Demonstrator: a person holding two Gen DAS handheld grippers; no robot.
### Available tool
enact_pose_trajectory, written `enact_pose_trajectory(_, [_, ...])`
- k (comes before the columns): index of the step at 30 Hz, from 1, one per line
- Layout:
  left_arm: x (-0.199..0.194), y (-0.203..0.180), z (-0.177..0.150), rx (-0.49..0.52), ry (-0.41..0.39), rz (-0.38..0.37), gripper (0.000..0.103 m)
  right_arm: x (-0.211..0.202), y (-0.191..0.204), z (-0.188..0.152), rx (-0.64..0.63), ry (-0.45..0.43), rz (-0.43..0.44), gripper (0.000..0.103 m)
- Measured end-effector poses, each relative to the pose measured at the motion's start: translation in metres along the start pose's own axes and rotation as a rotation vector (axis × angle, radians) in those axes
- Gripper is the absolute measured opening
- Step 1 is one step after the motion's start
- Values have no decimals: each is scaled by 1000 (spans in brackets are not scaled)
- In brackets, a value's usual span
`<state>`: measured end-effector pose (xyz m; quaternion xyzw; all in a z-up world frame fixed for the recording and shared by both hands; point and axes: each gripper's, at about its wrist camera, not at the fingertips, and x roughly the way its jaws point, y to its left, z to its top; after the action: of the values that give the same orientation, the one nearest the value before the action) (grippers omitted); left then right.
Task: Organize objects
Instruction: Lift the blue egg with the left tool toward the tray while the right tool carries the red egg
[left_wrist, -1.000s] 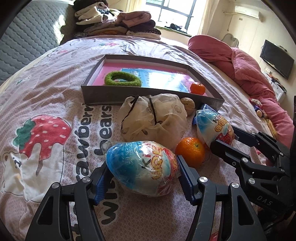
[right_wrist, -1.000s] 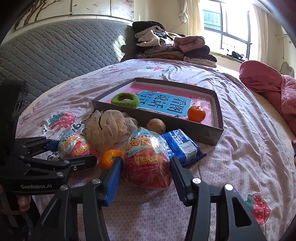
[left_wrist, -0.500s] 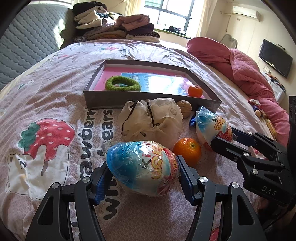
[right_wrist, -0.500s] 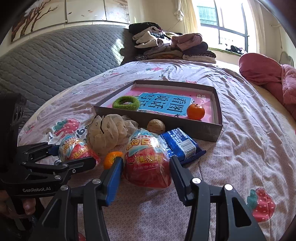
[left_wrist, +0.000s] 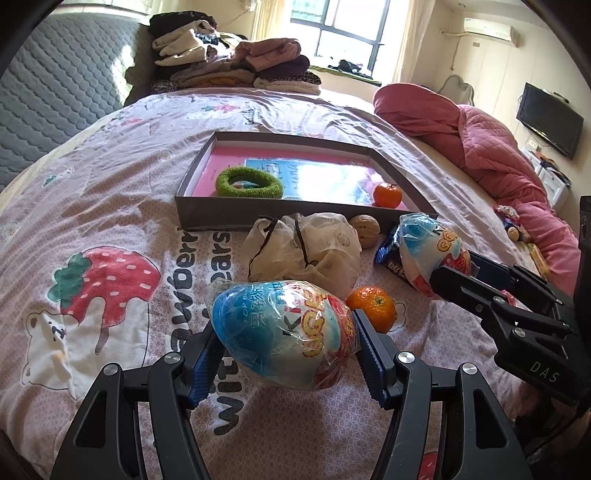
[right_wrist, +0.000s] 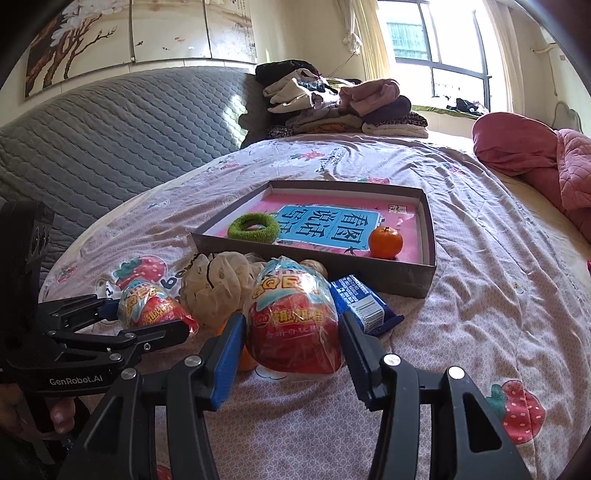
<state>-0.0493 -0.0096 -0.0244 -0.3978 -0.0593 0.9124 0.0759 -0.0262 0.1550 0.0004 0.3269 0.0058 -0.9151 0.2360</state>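
1. Bedspread (left_wrist: 110, 177), pink with strawberry prints, carries everything; grey shallow box (left_wrist: 406, 177) lies mid-bed.
2. Egg toy (left_wrist: 284, 332), blue and red in crinkled film: clamped between the pads of my left gripper (left_wrist: 286, 354), lifted near the bed's front edge.
3. Second egg toy (right_wrist: 295, 325), same wrapping: clamped in my right gripper (right_wrist: 291, 347), in front of the box.
4. Loose orange (left_wrist: 373, 306): on the bedspread between both grippers.
5. Box contents: green ring (left_wrist: 249, 182), another orange (left_wrist: 386, 195).
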Motion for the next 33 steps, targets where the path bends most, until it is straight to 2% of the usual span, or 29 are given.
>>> enact_pose_trajectory(23, [-25,-4,25,1,-88,8,67,-22,10,17,-10,-93,1,52])
enact_pose_trajectory(33, [-31,-9,38,2,-124,18,67,-28,12,25,-7,-122,-29,52])
